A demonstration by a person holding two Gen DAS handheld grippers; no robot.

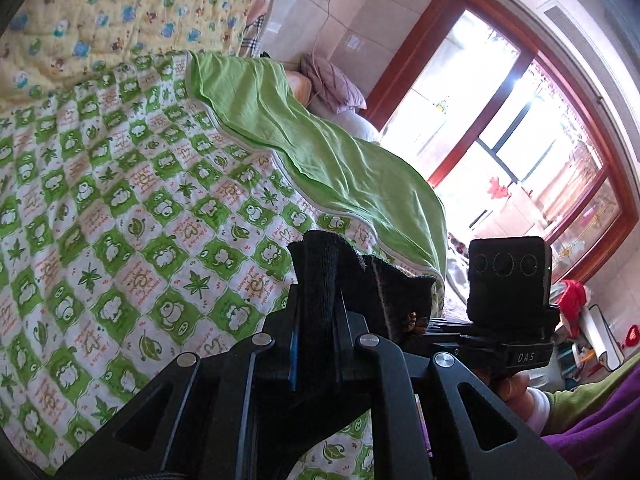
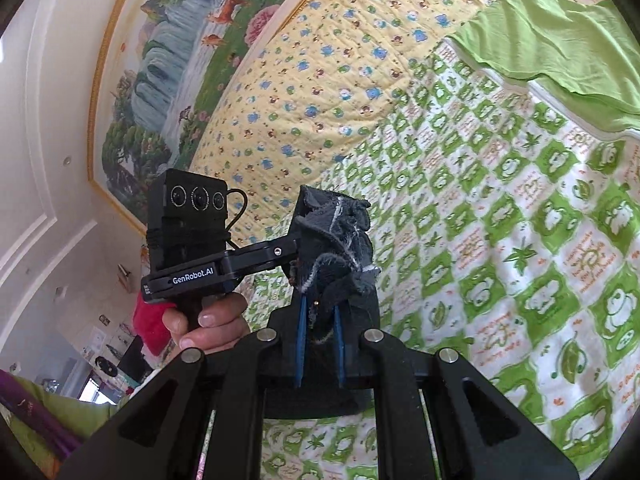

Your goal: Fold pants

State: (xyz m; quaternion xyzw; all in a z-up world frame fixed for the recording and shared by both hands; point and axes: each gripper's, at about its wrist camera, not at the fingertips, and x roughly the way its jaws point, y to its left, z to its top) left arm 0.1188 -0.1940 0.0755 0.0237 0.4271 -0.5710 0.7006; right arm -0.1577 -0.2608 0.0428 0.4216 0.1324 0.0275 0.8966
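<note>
Left tongs [image 1: 320, 280] are clamped on a bunch of black fabric, the pants [image 1: 332, 276], at lower centre of the left wrist view. The cloth sticks up past the tips in a crumpled ridge.

Right tongs [image 2: 324, 276] are also pinched on the same dark garment, lower centre of the right wrist view. A frayed greyish edge shows there, probably a hem or a seam turned inside out; can't tell which end of the pants each side has.

Both grips sit above the bed, over the green-and-white frog quilt [image 1: 120, 200]. The rest of the pants hangs below the frames, so I can't see how much is off the bed.

A green sheet [image 1: 300, 128] lies across upper centre of the left view. The yellow quilt [image 2: 320, 80] is in the upper middle of the right view.

Handling, my read:
- Soft, limp and light. No stiffness, so it drapes and sags between the two grips.
- It looks like a knit or fleece, grippy rather than slick, so slip risk is low.
- Best hold is on the thick edges, waistband or cuff corners, pulled apart so the fabric hangs flat before it is laid down.
- The bunched grab here may trap extra layers. Check for twist before folding.
</note>
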